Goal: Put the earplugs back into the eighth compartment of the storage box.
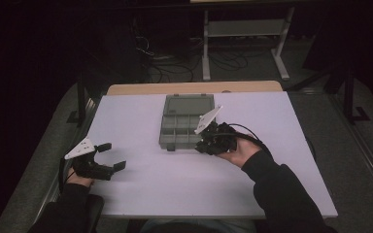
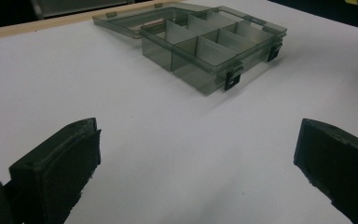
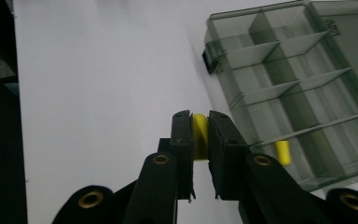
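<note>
on the white table (image 1: pixel 150 189): one grey see-through compartment box (image 1: pixel 185 127), lid (image 1: pixel 189 104) folded flat behind it, two dark latches on its near wall. right gripper (image 3: pixel 200 135), held at the box's near right corner, jaws clamped on a small yellow piece (image 3: pixel 199 136). a second yellow piece (image 3: pixel 283 152) lies in a compartment at the box's edge. left gripper (image 1: pixel 112 156), near the table's left edge and well apart from the box, jaws wide apart and holding nothing.
</note>
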### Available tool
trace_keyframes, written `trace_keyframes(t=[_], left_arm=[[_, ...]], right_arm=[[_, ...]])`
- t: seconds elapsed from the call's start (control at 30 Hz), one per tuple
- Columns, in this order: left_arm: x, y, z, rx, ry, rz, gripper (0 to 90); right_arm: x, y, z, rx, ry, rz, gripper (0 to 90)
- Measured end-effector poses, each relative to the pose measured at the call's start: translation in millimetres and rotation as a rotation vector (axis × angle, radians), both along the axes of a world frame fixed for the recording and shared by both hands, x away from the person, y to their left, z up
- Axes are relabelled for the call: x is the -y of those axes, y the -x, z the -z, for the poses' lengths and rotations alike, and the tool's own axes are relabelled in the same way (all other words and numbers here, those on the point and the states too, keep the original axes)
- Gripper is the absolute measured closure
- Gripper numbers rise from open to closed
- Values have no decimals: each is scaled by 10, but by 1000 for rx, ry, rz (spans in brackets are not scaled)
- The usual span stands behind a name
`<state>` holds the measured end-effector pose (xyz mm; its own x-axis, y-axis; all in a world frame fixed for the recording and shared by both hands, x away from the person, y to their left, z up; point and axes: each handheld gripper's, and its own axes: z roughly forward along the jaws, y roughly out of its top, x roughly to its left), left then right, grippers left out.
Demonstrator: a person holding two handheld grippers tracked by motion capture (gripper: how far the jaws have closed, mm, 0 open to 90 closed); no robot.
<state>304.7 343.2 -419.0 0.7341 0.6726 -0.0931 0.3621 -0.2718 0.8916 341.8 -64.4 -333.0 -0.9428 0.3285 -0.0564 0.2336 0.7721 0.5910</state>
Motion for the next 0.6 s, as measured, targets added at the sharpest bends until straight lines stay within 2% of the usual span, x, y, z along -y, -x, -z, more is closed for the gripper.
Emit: trace_keyframes(t=[0.27, 0.6], left_arm=[[2, 1, 0, 0, 1, 0, 0], [1, 0, 1, -2, -1, 1, 0]], right_arm=[[77, -184, -92, 5, -10, 52, 791], [157, -421, -90, -12, -7, 125, 790]])
